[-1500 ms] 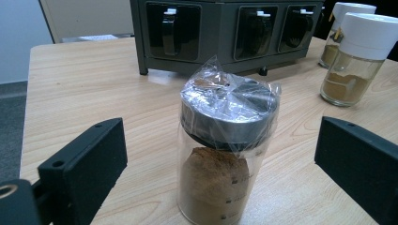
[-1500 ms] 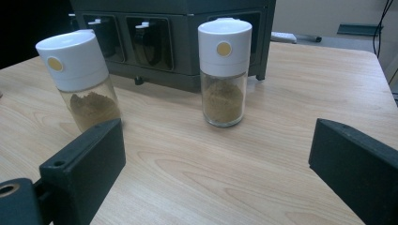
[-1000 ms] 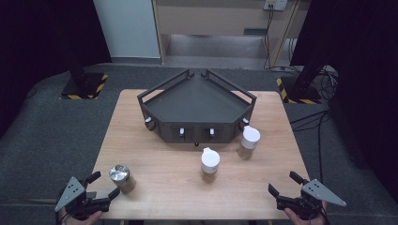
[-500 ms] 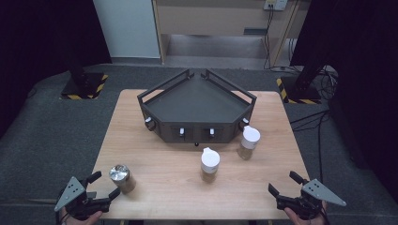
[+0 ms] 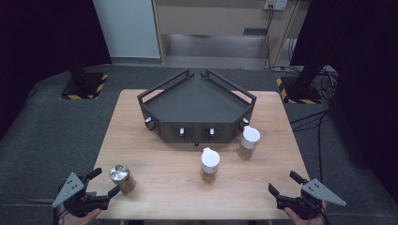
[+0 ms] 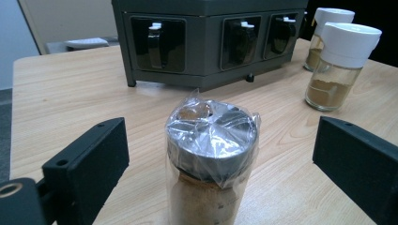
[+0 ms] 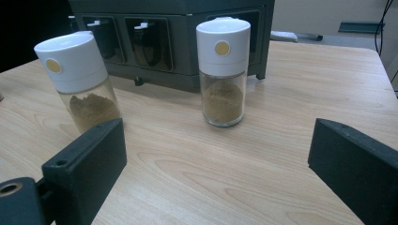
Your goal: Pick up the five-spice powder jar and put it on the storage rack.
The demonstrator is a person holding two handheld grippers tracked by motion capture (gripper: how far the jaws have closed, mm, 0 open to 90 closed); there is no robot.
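A plastic-wrapped spice jar with a silver lid (image 5: 121,177) (image 6: 211,154) stands near the table's front left. My left gripper (image 5: 103,184) (image 6: 220,159) is open, its jaws wide on either side of that jar without touching it. Two white-capped spice jars stand upright: one mid-table (image 5: 210,164) (image 7: 82,79) (image 6: 340,65), one to its right (image 5: 248,142) (image 7: 223,70) (image 6: 326,33). My right gripper (image 5: 287,183) (image 7: 218,164) is open at the front right edge, with bare wood between its jaws. A dark three-sided rack (image 5: 197,110) (image 6: 206,37) (image 7: 164,42) sits behind the jars.
The wooden table (image 5: 164,159) has bare room between the jars and its front edge. Grey floor surrounds it. Two stand bases with yellow-black stripes (image 5: 84,84) (image 5: 300,89) flank the far corners. Cables (image 5: 319,122) trail on the floor at right.
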